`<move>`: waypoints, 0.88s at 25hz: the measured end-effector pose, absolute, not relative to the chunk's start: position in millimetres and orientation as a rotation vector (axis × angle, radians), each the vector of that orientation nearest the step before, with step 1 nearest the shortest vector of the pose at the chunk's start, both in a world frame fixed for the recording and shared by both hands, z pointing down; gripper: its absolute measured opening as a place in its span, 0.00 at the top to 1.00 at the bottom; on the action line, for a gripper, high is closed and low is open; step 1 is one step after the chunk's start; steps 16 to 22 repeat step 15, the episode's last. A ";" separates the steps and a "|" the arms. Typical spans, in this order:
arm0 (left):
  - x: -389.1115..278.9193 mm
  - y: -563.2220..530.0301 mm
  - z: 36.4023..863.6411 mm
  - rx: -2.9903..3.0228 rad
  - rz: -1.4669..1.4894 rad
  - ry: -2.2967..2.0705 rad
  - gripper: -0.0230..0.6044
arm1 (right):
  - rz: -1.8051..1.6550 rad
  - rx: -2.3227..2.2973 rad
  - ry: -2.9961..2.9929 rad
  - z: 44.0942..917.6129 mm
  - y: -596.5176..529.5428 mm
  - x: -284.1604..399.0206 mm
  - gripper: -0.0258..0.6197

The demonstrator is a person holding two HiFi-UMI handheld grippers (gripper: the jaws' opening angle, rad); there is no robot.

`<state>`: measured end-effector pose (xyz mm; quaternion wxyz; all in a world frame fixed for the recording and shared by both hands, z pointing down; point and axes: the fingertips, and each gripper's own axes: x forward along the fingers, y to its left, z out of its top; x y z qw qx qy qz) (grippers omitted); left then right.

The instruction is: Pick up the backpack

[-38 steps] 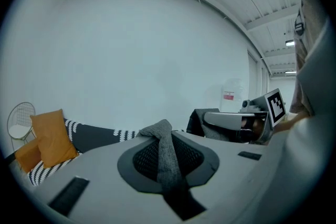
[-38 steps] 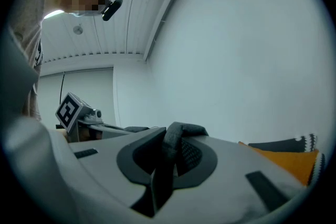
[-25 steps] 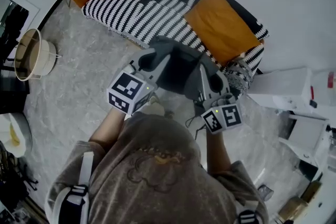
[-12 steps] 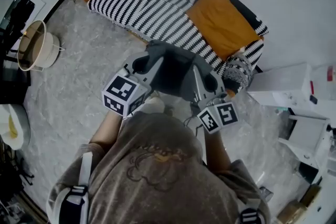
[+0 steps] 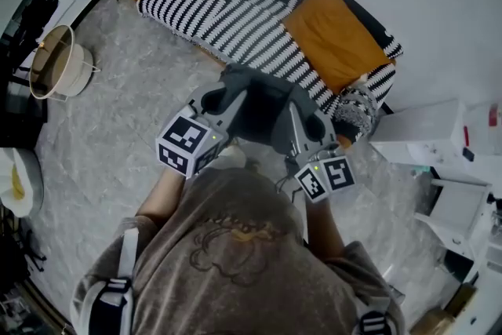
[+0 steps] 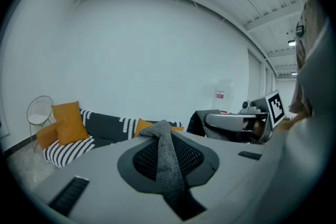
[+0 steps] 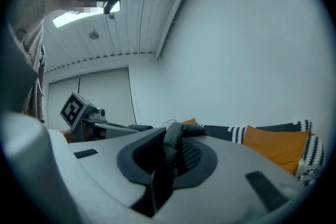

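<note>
– Both sets of jaws clamped?
– Yes: left gripper [image 5: 217, 100] and right gripper [image 5: 304, 121] each pinch a grey woven strap [image 6: 167, 157]; dark grey fabric backpack [image 5: 263, 102] hangs at twelve o'clock. Lift looks done; next, hold steady.

I draw the left hand-held gripper [image 5: 220, 97] and right hand-held gripper [image 5: 307, 121] back from the sofa [image 5: 235, 12]. The backpack [image 5: 263, 110] comes along, and the basket [image 5: 55, 63] now sits higher in my head view.
</note>
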<state>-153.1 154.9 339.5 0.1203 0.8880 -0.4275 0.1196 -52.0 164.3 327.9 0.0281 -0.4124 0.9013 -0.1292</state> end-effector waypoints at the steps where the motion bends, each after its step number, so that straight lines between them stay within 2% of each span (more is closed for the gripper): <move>1: -153.1 154.1 340.2 2.591 0.350 -1.249 0.89 | -0.402 -1.273 2.783 328.6 163.5 -52.0 0.91; 22: -159.8 121.2 353.4 2.560 0.375 -1.198 0.89 | -0.430 -1.303 2.804 340.1 129.4 -60.8 0.91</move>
